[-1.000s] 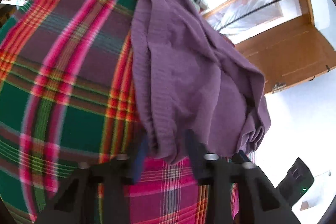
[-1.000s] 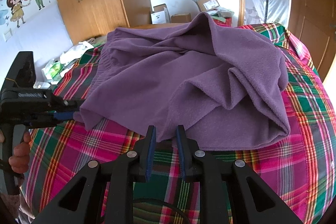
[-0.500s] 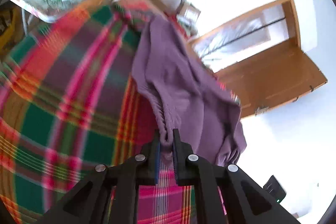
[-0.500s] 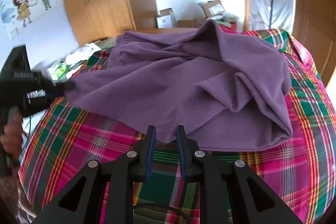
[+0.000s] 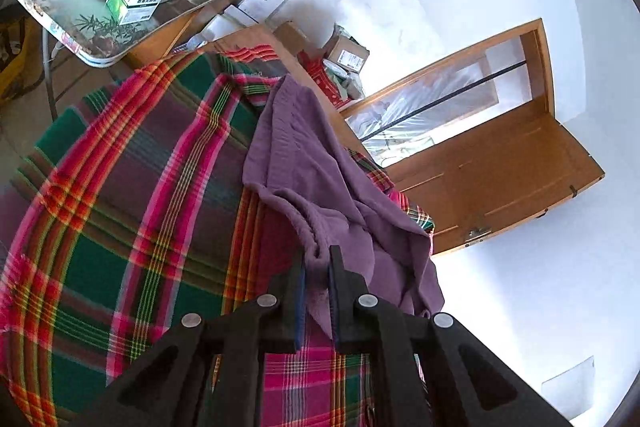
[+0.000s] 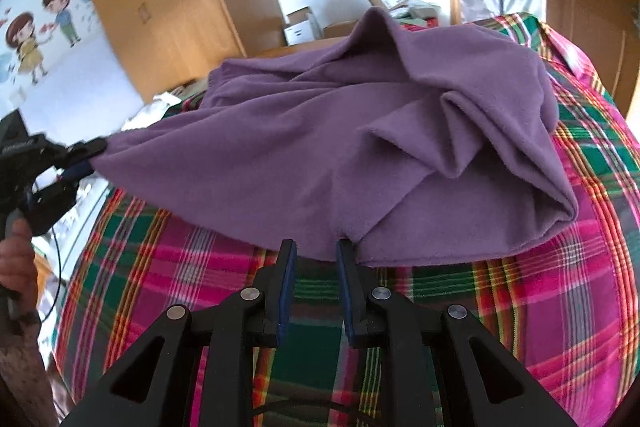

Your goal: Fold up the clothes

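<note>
On plaid bedspread (image 6: pixel 560 307), rumpled purple garment (image 6: pixel 320 155)

My matt black plastic fingers (image 5: pixel 335 267) pinch soft, fuzzy purple fleece (image 6: pixel 320 155) over a woven plaid cloth bedcover (image 6: pixel 560 287).

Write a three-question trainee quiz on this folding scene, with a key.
1. True or false: the left tongs are shut on the purple fleece garment.
2. What lies under the garment: A) bare wood B) red-and-green plaid blanket C) white sheet?
3. Fill in: the right tongs stand at the garment's near ____, gripping nothing.

Key: 1 true; 2 B; 3 edge.
</note>
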